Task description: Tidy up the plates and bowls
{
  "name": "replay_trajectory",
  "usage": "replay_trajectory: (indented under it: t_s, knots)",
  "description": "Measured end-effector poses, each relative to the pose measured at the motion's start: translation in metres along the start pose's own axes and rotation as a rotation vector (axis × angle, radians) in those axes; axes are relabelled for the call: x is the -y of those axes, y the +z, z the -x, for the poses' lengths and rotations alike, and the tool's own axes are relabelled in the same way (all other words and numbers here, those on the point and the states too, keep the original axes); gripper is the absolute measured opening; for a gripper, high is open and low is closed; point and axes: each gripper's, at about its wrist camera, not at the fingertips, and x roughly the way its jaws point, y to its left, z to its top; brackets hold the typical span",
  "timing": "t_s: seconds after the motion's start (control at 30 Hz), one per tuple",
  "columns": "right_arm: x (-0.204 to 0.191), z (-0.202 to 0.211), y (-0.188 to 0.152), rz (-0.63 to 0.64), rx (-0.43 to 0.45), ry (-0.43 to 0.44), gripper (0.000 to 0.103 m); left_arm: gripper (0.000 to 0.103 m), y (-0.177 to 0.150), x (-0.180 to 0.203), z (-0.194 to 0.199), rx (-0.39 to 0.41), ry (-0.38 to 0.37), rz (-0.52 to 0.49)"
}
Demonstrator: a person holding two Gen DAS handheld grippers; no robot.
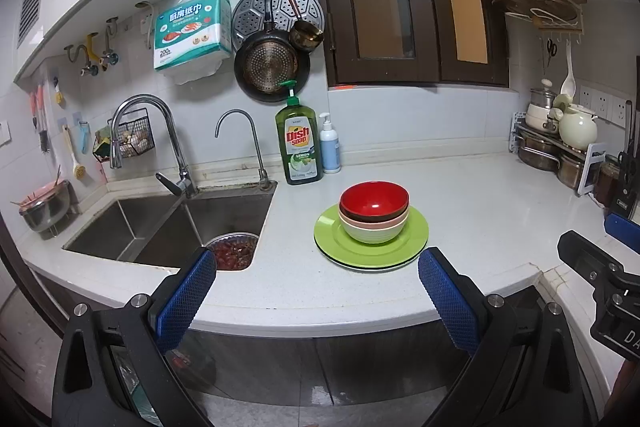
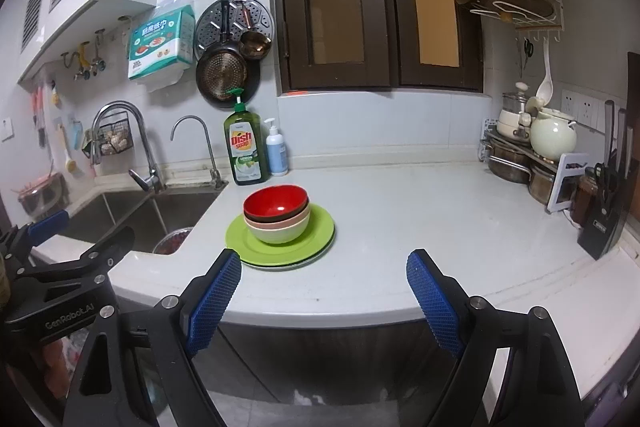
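1. The left gripper (image 1: 318,289) is seen released, its two blue-padded fingers (image 1: 188,301) spread wide with nothing between them; it is held off the front edge of the white countertop (image 1: 460,195), apart from the dishes.
2. The right gripper (image 2: 324,289) is also seen released and empty; its blue pads (image 2: 434,307) are spread wide, and it is held in front of the counter edge, to the right of the left gripper.
3. The green plates (image 1: 370,247) are found stacked on the countertop, just beyond the grippers; a pale rim is seen under the top plate, but the number of plates cannot be told.
4. A nest of bowls is placed on the plates; the red bowl (image 1: 374,199) is on top, then a dark layer, a pink bowl (image 1: 374,222) and a light green bowl (image 1: 374,235) at the bottom.
5. Behind the stack, by the wall, a green dish soap bottle (image 1: 298,143) and a small white pump bottle (image 1: 330,147) are stood side by side.
6. To the left, the steel sink (image 1: 168,223) is seen, with a dish of reddish food (image 1: 234,251) in its near basin.
7. At the far right, pots and a pale kettle (image 2: 552,137) are kept on a rack; a knife block (image 2: 606,223) is stood near them.
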Motion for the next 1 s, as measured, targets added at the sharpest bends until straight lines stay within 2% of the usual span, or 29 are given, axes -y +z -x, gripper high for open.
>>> replay_trajectory:
  t_s: [1.0]
  knots:
    - [0.0087,0.0055,-0.0018,-0.008,-0.003,0.01,0.086,0.103,-0.0022,0.01,0.0098,-0.002,0.006,0.001]
